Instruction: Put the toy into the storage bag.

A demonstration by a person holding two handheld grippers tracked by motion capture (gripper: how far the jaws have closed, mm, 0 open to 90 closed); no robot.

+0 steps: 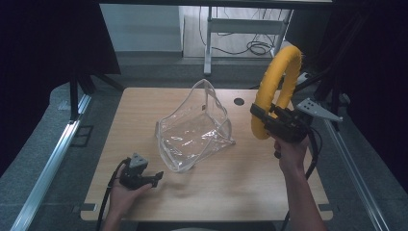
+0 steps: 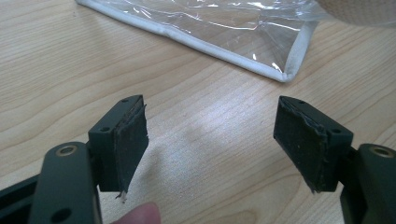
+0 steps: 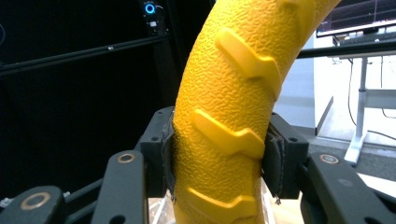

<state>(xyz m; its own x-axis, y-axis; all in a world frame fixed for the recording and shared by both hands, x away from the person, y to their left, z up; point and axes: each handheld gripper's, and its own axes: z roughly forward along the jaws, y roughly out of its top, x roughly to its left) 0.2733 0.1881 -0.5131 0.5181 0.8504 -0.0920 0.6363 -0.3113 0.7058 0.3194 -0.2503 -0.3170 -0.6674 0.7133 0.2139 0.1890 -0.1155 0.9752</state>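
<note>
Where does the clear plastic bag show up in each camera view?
High view: clear plastic bag at table centre, standing open.
Left gripper view: its white-edged corner along the top.
Right gripper view: I cannot make it out for sure.
Shared landmark: the wooden table under the bag.

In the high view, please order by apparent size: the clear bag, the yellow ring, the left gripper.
1. Clear bag
2. Yellow ring, though it is held up nearer the camera
3. Left gripper
</note>
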